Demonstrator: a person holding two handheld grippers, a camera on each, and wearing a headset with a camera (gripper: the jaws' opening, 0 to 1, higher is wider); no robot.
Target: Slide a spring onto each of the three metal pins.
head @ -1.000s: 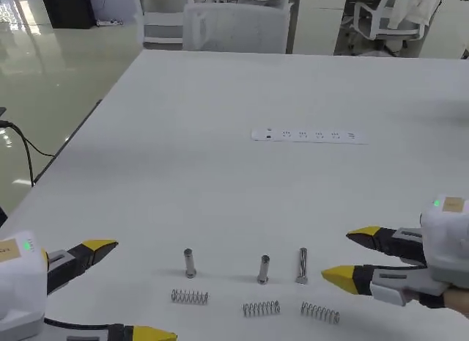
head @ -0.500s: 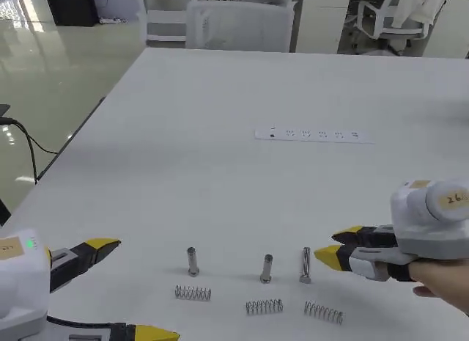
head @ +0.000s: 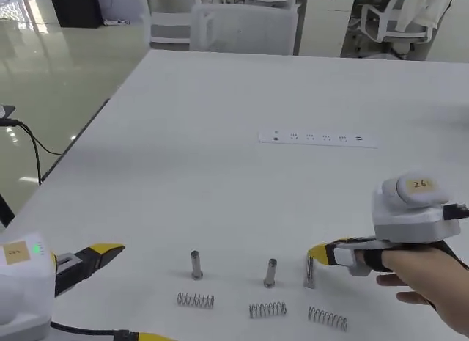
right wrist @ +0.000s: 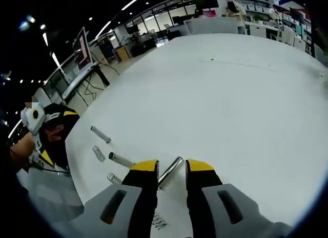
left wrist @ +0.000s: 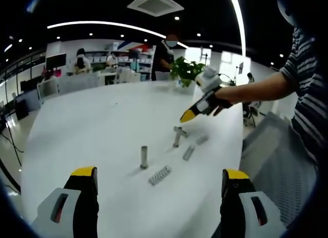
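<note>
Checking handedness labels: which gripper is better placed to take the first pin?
Right. The right gripper has its jaws either side of the rightmost pin, slightly apart. The left gripper hangs wide open, well clear of the nearest spring.

A plain white table (head: 220, 172) carries three silver-grey metal pins (head: 270, 272) and three pale silvery springs (head: 267, 309). Beyond them lies a white power strip (head: 317, 138) dotted with dark sockets. The right gripper (head: 316, 253) is white and grey on its body, dark along the jaws and yellow at the tips — the left gripper (head: 133, 292) wears the same colours, with a small green light on its white housing. A black cable (head: 35, 154) trails over a glossy, pale cream floor (head: 51, 62). In the left gripper view, a person's shirt (left wrist: 307, 110) shows dark-and-light stripes — and a plant (left wrist: 185, 71) is green.
</note>
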